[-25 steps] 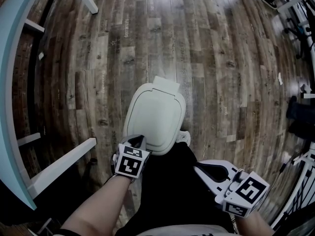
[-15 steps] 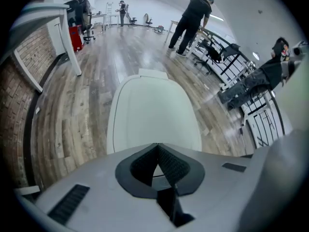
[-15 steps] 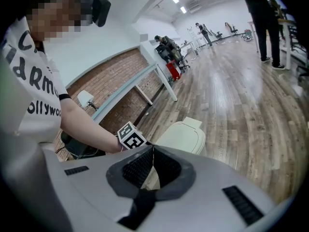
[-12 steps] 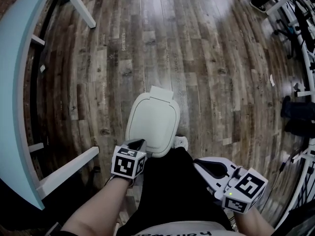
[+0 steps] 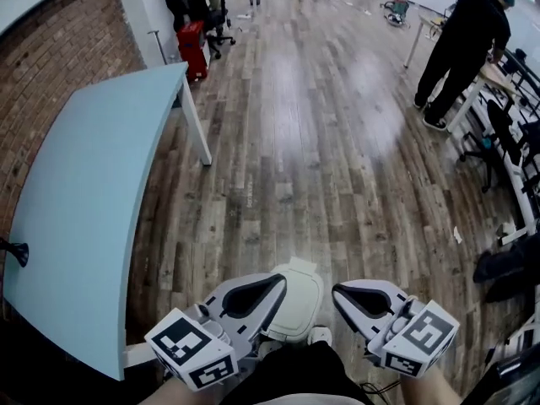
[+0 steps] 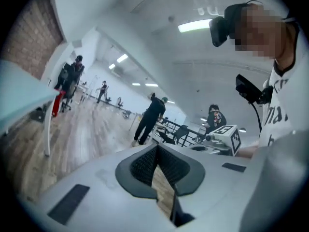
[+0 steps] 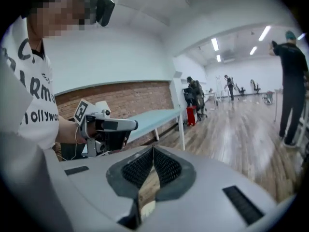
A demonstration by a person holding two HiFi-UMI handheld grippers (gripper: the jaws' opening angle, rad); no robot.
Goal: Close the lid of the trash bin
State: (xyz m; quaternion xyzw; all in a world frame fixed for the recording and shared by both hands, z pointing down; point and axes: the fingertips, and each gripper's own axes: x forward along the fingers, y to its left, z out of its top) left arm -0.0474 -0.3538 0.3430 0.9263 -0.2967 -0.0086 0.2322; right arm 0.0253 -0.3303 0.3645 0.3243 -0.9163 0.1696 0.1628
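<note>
The white trash bin (image 5: 298,298) stands on the wood floor at the bottom of the head view, its lid lying flat down. It shows in the gap between my two grippers. My left gripper (image 5: 283,278) is held up over the bin's left side, its jaws together with nothing in them. My right gripper (image 5: 335,290) hangs to the right of the bin, also shut and empty. In the left gripper view the left gripper (image 6: 157,147) points across the room, and in the right gripper view the right gripper (image 7: 153,149) does the same. The bin is not in either gripper view.
A light blue table (image 5: 84,209) with white legs (image 5: 196,121) fills the left, against a brick wall (image 5: 59,49). A person in black (image 5: 466,40) stands at the far right by desks and chairs. A red object (image 5: 192,45) sits at the far left.
The head view has swung up from the floor to the room. My left gripper has come off the near edge of the bin's lid and risen. The lid stays down.
</note>
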